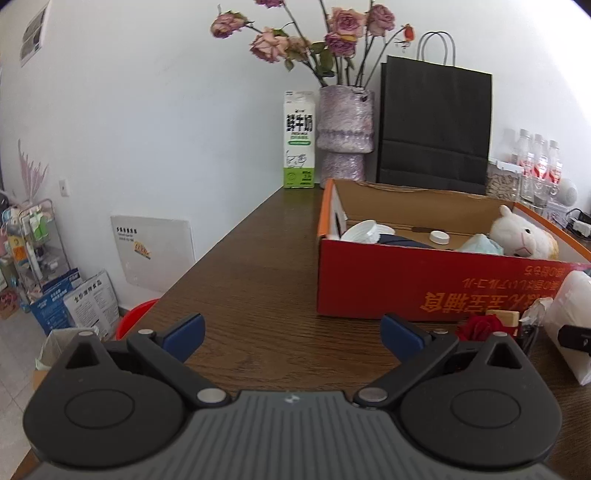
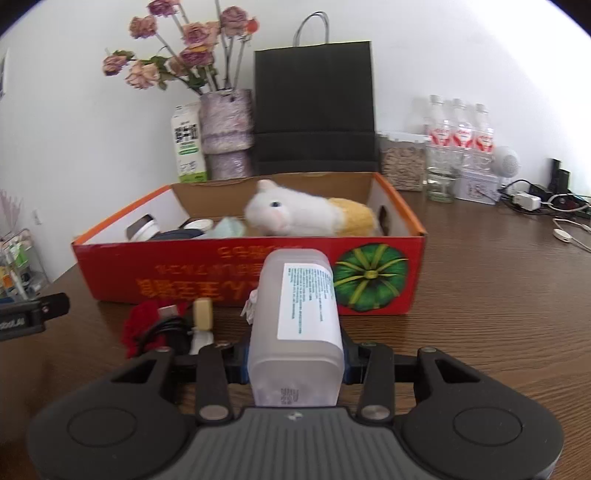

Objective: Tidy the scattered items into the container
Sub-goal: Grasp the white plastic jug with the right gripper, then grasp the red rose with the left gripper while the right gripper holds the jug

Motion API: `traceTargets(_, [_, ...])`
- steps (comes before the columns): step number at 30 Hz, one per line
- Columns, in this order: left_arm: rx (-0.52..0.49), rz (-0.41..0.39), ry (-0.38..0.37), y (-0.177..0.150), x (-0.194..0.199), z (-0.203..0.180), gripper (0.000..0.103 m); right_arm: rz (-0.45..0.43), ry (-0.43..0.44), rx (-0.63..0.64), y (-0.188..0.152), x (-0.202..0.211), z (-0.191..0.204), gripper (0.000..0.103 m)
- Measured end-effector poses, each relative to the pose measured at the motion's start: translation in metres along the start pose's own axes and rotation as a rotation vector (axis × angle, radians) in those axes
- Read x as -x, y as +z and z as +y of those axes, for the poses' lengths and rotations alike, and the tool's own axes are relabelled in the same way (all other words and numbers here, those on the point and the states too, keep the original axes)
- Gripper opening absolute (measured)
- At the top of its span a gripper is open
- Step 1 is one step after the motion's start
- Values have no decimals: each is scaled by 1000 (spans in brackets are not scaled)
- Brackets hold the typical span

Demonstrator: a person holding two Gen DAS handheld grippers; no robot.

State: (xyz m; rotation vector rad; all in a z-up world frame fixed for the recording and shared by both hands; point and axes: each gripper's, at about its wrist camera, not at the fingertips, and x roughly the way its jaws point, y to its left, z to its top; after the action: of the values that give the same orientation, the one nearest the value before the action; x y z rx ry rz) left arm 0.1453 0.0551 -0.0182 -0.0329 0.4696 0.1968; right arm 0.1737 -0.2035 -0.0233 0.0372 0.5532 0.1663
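On wooden table (image 2: 480, 295), right gripper (image 2: 295, 363) fingers clamp frosted bottle (image 2: 295, 325) pointing toward red box (image 2: 221, 273); left gripper (image 1: 291, 334) open.

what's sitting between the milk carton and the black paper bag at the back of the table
A purple vase of dried roses stands between the milk carton and the black bag; both wrist views show it.

The cardboard box (image 2: 236, 280) is red with orange letters and a green pumpkin picture (image 2: 370, 275). The soft toy animal (image 2: 295, 214) is white and yellow.
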Motion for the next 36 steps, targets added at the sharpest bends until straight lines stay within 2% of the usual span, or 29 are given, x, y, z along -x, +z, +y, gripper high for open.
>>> traceTargets(6, [-29, 16, -87, 0, -5, -24, 103, 0, -33, -48, -1, 4, -24, 40])
traceTargets(10, [-54, 12, -136, 0, -6, -41, 103, -17, -26, -64, -2, 8, -32, 40])
traceTargets(18, [-67, 38, -180, 1, -11, -58, 103, -108, -7, -37, -2, 23, -29, 40])
traceTargets(25, [-56, 56, -223, 1, -14, -60, 101, -109, -18, -57, -1, 24, -36, 40])
traceTargets(32, [-36, 31, -264, 4, -11, -65, 101, -112, -19, -76, -2, 25, -43, 40])
traceTargets(36, [-73, 80, -248, 5, -22, -78, 97, -112, -17, -74, -2, 25, -43, 40])
